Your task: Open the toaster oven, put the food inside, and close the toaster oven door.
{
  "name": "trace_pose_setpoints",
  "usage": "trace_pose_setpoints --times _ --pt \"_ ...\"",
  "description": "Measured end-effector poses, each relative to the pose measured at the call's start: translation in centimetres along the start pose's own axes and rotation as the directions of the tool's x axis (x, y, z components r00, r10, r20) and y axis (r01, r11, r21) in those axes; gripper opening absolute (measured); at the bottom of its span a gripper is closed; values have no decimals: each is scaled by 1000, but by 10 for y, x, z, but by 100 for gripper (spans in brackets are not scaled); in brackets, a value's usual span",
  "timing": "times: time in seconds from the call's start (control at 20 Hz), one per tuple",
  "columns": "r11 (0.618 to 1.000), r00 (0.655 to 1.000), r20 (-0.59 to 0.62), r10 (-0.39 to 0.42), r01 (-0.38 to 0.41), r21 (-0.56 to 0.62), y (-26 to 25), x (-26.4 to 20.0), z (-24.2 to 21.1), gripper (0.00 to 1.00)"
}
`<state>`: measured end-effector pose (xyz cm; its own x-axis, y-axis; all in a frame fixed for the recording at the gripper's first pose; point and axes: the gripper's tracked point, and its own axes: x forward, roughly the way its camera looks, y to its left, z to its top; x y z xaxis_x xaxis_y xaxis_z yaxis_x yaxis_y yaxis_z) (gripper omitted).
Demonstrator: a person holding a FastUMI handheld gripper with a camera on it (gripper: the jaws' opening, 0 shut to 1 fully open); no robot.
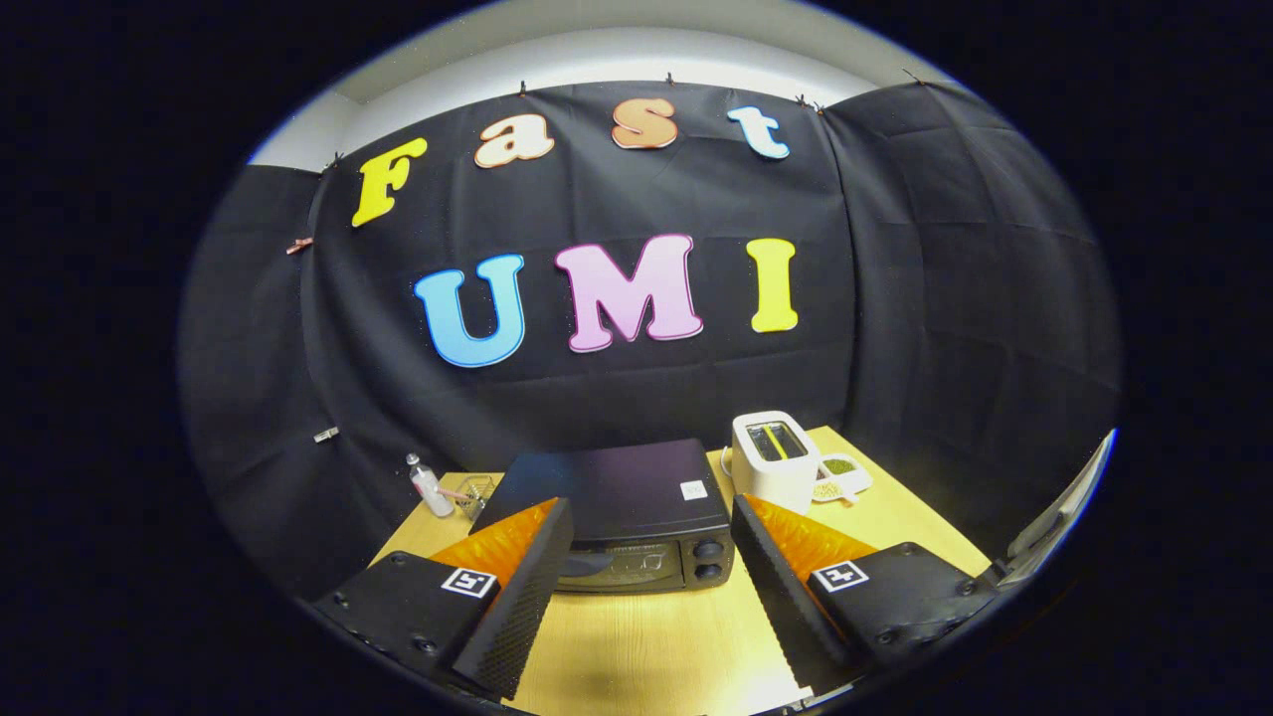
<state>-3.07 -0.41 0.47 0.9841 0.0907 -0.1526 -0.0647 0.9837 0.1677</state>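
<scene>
Gripper (pixel 651 582) spread wide with nothing between its fingers, toaster oven (pixel 622 517) just ahead of them on the wooden table (pixel 646 646), door shut, white toaster (pixel 774 459) right of the oven, small dish (pixel 843 473) beyond the toaster, bottle (pixel 429 486) left of the oven

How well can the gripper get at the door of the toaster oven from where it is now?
Probably yes. The gripper is open, and the toaster oven stands just ahead of its fingers with its closed door facing them. Only bare table lies between. The white toaster stands off to the side.
</scene>
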Motion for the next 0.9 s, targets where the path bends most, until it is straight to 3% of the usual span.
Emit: trace_pose_setpoints --times 0.4,0.9 --pt "991 989 143 -25 43 -127 -21 -38 51 98" --pt "991 988 150 -46 64 -116 -34 -36 53 99"
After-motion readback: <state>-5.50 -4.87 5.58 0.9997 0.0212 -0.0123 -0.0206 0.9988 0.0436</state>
